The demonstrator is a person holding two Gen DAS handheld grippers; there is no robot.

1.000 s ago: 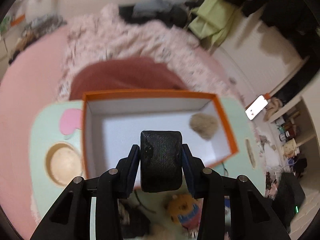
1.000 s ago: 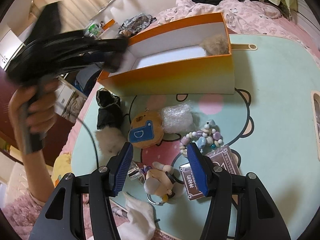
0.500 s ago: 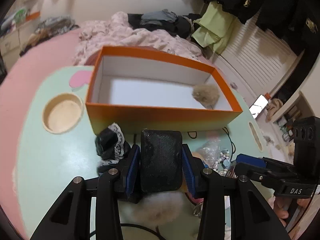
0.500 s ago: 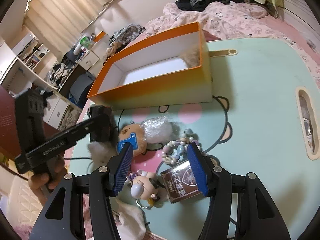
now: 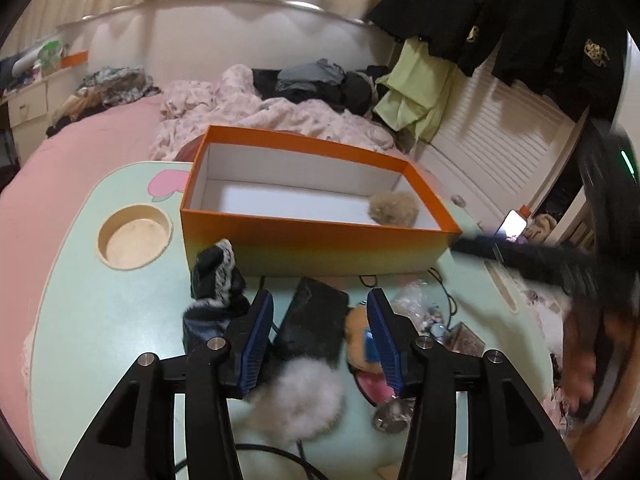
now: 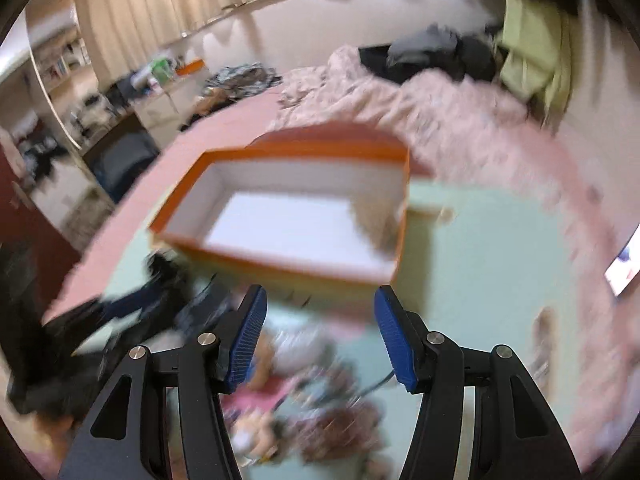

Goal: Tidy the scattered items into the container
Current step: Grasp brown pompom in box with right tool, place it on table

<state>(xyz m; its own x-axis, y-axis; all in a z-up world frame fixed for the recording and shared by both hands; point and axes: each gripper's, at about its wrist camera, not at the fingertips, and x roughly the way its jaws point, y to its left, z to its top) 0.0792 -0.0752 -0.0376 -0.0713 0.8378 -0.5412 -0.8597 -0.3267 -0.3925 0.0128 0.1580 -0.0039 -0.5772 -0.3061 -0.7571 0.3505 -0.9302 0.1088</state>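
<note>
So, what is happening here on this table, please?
A person is tidying small things into the orange box with a claw in each hand. The left claw has just been opening, and the black case it carried now lies on the table, outside the box. Only a beige fluffy ball is inside. The right claw is open and empty.

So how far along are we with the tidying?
Done: only a tan pompom lies in the box. In hand: nothing; the left tongs have just been opening, with the black case loose on the table between them, and the right tongs are empty. Left: the black case, white fluff, black cloth, bear plush.
</note>
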